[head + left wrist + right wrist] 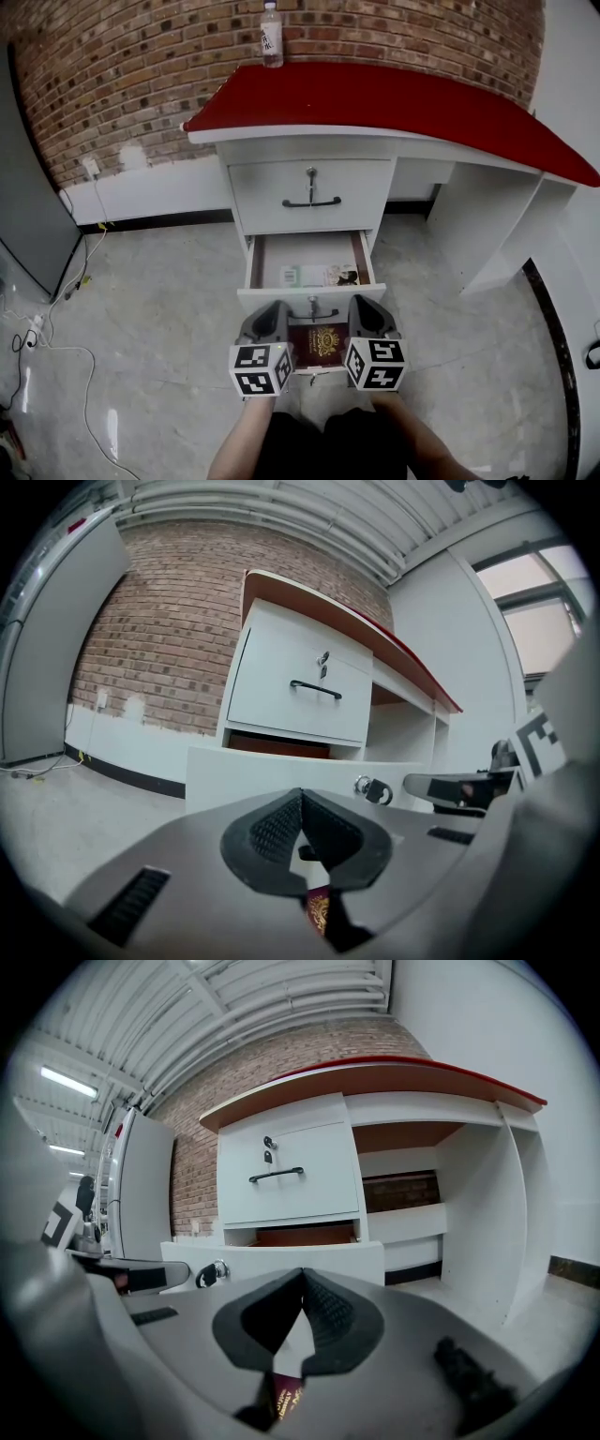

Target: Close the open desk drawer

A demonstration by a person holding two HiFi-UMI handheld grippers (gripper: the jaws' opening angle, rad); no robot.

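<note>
Drawer (310, 273) stands open.
Left hand-held gripper (276, 309) and right hand-held gripper (361, 305) level at its front, jaws pressed together.

The left tool (269, 317) and right tool (364, 314) cover both ends of the drawer (309, 296) front at lower centre, and the side edges of the dark red booklet (319, 343) between them. In both gripper views the booklet shows only as a sliver at bottom centre. The papers (323, 275) inside the drawer are too small to name. The bottle (272, 37) label at top centre is unreadable. The counter (394, 98) runs out at the right edge.
</note>
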